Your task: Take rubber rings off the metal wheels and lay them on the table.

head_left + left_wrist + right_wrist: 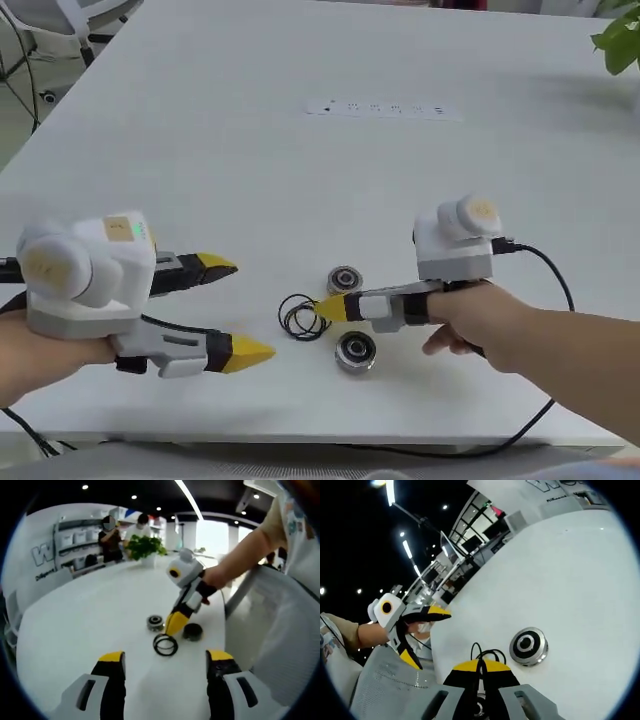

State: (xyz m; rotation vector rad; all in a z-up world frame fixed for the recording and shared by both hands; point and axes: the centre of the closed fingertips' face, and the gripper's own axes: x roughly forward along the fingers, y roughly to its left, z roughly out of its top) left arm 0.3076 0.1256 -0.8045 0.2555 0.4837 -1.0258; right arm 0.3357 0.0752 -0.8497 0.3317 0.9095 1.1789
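Several thin black rubber rings (301,317) lie in a loose heap on the white table (300,180). Two metal wheels flank them, one behind (344,279) and one in front (356,351). My right gripper (330,308) is shut, its yellow tips at the heap's right edge. In the right gripper view a black ring strand (476,652) runs into the closed tips (480,666), with a wheel (528,645) to the right. My left gripper (235,308) hovers open to the left of the heap, holding nothing. The left gripper view shows the rings (165,645) ahead of its spread jaws.
A white power strip (385,108) lies far back on the table. The right gripper's black cable (545,270) trails to the right and over the front edge. A plant (620,40) stands at the back right corner. People stand at shelves (115,535) in the room behind.
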